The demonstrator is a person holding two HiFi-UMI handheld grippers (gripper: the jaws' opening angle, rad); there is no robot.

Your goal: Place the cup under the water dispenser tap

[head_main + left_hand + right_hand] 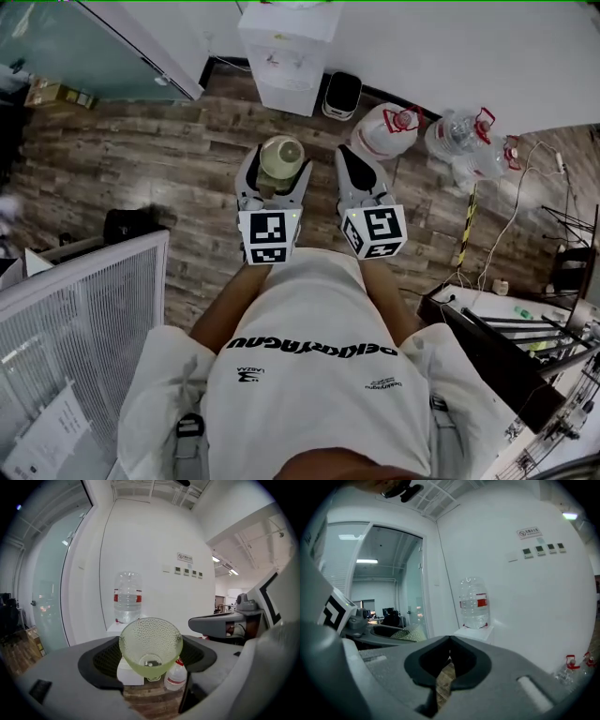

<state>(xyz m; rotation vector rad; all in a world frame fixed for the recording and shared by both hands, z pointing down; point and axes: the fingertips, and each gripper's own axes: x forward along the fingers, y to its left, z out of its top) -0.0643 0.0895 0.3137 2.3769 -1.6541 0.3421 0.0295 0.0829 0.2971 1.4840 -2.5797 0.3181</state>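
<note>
Left claw (151, 662) clamps a dimpled, pale-green, cone-shaped glass cup (150, 641).

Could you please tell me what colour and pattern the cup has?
The cup is pale green, dimpled glass; clearest in the left gripper view.

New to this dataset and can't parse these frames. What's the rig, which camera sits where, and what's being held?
There is no robot here. A person stands on a wooden floor and holds a pair of tongs in each hand. The head view comes from a camera on the person's head that looks steeply down. The two gripper views come from cameras riding on the tongs and looking along their jaws. The marker cubes are part of the tongs. The left tongs are shut on a green dimpled glass cup. The right tongs are closed on nothing. Ahead, by the wall, stands a white water dispenser, and spare water bottles sit on the floor beside it.
</note>
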